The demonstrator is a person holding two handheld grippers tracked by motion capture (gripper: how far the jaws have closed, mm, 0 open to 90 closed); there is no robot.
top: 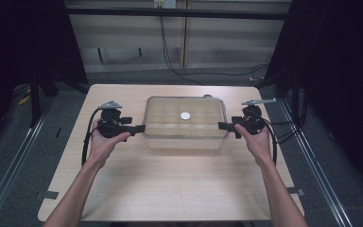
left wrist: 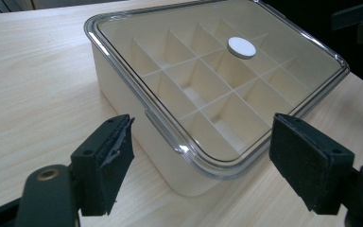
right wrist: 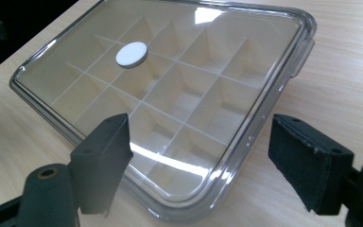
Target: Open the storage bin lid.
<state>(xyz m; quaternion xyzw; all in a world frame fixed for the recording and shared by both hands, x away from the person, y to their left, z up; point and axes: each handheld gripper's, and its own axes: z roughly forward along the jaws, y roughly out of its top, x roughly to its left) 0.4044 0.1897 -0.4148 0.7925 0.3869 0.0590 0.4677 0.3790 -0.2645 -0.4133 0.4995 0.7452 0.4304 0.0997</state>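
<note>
A cream box (top: 185, 139) divided into several compartments stands at the middle of the table under a clear lid (top: 170, 109). A small white disc (top: 185, 115) sits at the lid's centre. My left gripper (top: 139, 128) is at the box's left end, open. In the left gripper view its pads (left wrist: 106, 161) stand apart on either side of the box's near corner (left wrist: 194, 182) without touching it. My right gripper (top: 223, 126) is at the right end, also open. In the right gripper view the lid's corner (right wrist: 189, 208) lies between its separated jaws, and the disc (right wrist: 131, 54) shows farther off.
The pale wooden table (top: 170, 184) has bare surface in front of and beside the box. Black cables (top: 203, 75) run over the floor behind the table. Dark curtains and metal rails (top: 14, 156) flank both sides.
</note>
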